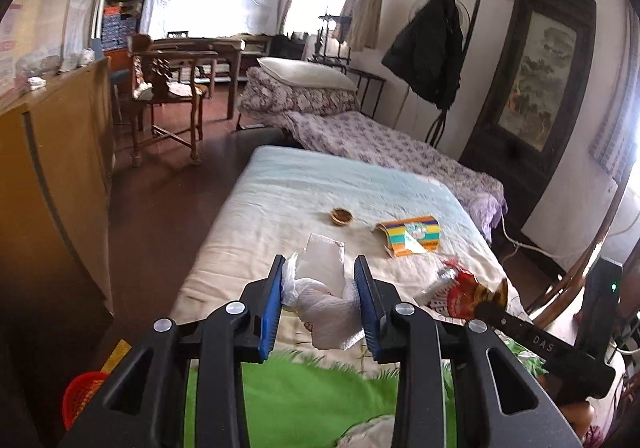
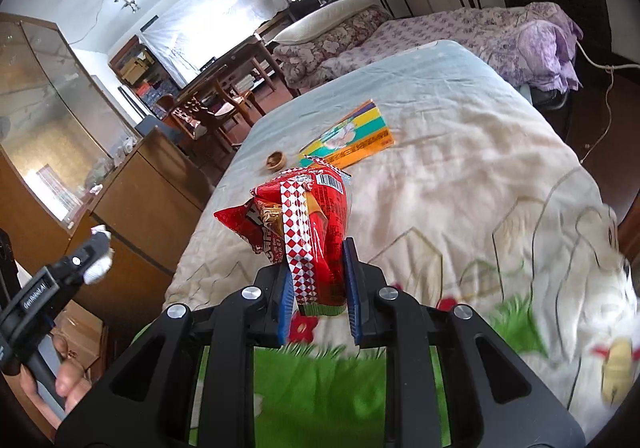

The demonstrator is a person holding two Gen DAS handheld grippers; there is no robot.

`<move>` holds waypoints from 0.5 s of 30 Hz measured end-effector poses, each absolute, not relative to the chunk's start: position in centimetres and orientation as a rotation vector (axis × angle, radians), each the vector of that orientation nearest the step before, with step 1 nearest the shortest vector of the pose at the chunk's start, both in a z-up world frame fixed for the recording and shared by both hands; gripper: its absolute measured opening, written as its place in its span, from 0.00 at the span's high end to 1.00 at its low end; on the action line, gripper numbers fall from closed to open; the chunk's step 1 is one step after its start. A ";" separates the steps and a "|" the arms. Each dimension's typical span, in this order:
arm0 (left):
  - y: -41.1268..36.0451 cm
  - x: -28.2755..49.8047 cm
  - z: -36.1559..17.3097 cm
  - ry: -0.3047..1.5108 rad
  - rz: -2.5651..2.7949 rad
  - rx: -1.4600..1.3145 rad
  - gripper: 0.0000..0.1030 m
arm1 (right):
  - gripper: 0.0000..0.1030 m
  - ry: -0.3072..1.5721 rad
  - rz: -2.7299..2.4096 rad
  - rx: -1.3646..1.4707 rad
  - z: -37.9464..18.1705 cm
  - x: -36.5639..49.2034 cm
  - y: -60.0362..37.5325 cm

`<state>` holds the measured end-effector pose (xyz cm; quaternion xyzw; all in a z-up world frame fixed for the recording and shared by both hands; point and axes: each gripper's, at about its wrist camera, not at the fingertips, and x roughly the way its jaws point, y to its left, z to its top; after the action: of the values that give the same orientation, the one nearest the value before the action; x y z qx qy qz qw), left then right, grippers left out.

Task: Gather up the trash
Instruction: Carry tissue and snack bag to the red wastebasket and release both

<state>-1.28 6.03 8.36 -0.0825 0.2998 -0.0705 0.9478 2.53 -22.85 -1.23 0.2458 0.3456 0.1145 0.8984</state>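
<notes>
left cam sits low over bed, looks down its length toward far window. right cam closer in, tilted, faces same way. both catch striped wrapper.

Open quilt ahead; small dish and flattened carton possibly obstruct.

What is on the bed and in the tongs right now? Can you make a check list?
Surface: bed quilt, rumpled.
Job's things: white tissue wad in left tongs; red snack bag in right tongs; striped wrapper and small brown cup lying on the quilt.
Clutter: red basket on floor.
Grippers: both shut on trash.
Cables: white cord beside the bed.
Surroundings: second bed, chair, hanging coat.
</notes>
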 end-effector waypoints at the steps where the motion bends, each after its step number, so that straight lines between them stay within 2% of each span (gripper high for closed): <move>1: 6.6 -2.0 8.8 0.600 -0.138 -0.171 0.67 | 0.77 0.712 0.241 0.506 -1.0 2.2 -22.7; 15: 14.8 -10.5 11.8 0.510 -0.006 -0.181 0.66 | 0.77 0.585 0.417 0.432 6.4 -3.8 -17.0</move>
<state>-10.55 14.79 11.82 -0.0892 0.2517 -0.0030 0.9637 -3.79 -17.04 6.42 0.2097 0.2838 0.2022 0.9135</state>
